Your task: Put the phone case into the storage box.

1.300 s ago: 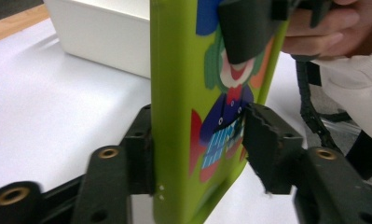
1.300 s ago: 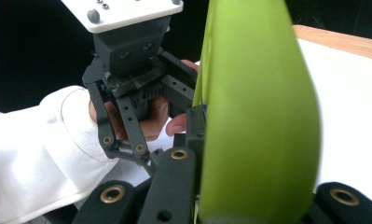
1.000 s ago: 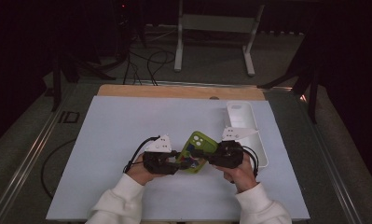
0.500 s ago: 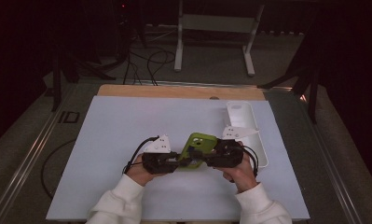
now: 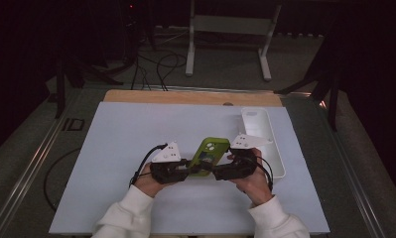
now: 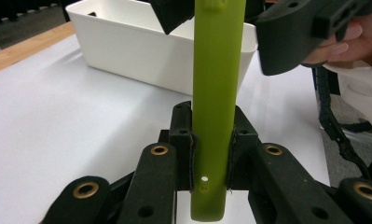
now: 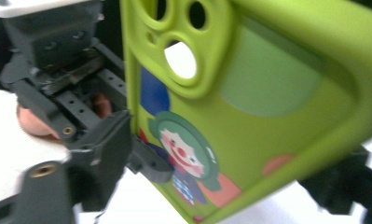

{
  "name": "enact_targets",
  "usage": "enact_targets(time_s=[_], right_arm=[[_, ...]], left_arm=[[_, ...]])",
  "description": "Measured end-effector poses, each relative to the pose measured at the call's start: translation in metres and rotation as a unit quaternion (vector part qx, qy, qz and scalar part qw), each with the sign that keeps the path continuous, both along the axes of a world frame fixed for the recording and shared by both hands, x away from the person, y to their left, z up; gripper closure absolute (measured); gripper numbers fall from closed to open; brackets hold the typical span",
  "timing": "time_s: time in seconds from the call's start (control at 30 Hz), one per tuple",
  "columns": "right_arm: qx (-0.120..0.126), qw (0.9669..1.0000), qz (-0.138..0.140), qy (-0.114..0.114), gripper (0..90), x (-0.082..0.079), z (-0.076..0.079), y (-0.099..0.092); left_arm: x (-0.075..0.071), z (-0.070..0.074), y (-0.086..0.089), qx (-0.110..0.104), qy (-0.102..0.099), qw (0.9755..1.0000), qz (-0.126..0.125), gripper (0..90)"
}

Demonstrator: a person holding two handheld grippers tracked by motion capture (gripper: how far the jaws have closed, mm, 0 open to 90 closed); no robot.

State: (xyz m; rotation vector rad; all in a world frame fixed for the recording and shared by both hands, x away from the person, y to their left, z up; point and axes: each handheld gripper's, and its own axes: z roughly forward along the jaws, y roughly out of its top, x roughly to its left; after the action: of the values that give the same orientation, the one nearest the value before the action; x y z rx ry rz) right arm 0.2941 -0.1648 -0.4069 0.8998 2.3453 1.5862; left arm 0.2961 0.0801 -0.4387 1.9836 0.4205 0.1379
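I hold a gripper in each hand over a white tabletop (image 5: 111,148). My left gripper (image 5: 184,168) has its fingers (image 6: 183,140) clamped narrowly on the bottom edge of a green phone case (image 5: 209,154), gripping it edge-on so it stands up between them. The case hangs just above the tabletop, between my two grippers. Its back shows camera holes and a clown picture. My right gripper (image 5: 219,171) sits at the case's other side; its fingers (image 7: 104,149) have just been opening and now stand wide, the case between them but not pressed. A white bin (image 5: 265,134) sits just beyond my right hand (image 5: 252,181).
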Motion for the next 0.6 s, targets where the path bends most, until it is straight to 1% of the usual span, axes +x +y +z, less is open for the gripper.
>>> enact_targets(time_s=[0.03, 0.07, 0.1, 0.13, 0.37, 0.43, 0.47, 0.5, 0.6], right_arm=[[0.0, 1.0, 0.0, 0.0, 13.8, 0.0, 0.0, 0.0], [0.0, 1.0, -0.005, 0.0, 13.5, -0.0001, 0.0001, -0.0002], [-0.002, 0.9999, -0.012, 0.001, 10.6, -0.0005, 0.0004, -0.0005], [-0.003, 0.9999, -0.014, 0.001, 9.6, -0.0007, 0.0006, -0.0006], [-0.002, 0.9995, -0.031, -0.01, 8.4, -0.0019, 0.002, -0.002], [-0.001, 0.9994, -0.033, -0.009, 8.3, -0.002, 0.0023, -0.0023], [0.0, 0.9994, -0.034, -0.009, 8.3, -0.0021, 0.0024, -0.0026], [0.003, 0.9991, -0.04, -0.011, 8.3, -0.0023, 0.0026, -0.0035], [0.005, 0.9989, -0.045, -0.012, 8.4, -0.0026, 0.003, -0.0044]], left_arm=[[0.0, 0.0, 0.0, 0.0, 0.0, 1.0, 0.0, 77.2], [0.0004, 0.0004, 0.0008, 0.0, -0.002, 1.0, 0.007, 77.2], [0.0006, 0.0004, 0.001, -0.001, -0.001, 1.0, 0.009, 77.2], [0.0008, 0.0005, 0.0012, -0.001, -0.003, 0.9999, 0.012, 77.2], [0.0007, 0.0019, 0.0022, 0.002, -0.011, 0.9991, 0.041, 77.2], [0.0005, 0.002, 0.0023, 0.003, -0.013, 0.9989, 0.044, 77.2], [0.0004, 0.0023, 0.0025, 0.004, -0.015, 0.9984, 0.054, 77.2], [0.0003, 0.0023, 0.0025, 0.005, -0.016, 0.9981, 0.059, 77.2], [0.0002, 0.0024, 0.0023, 0.007, -0.02, 0.9973, 0.071, 77.2]])
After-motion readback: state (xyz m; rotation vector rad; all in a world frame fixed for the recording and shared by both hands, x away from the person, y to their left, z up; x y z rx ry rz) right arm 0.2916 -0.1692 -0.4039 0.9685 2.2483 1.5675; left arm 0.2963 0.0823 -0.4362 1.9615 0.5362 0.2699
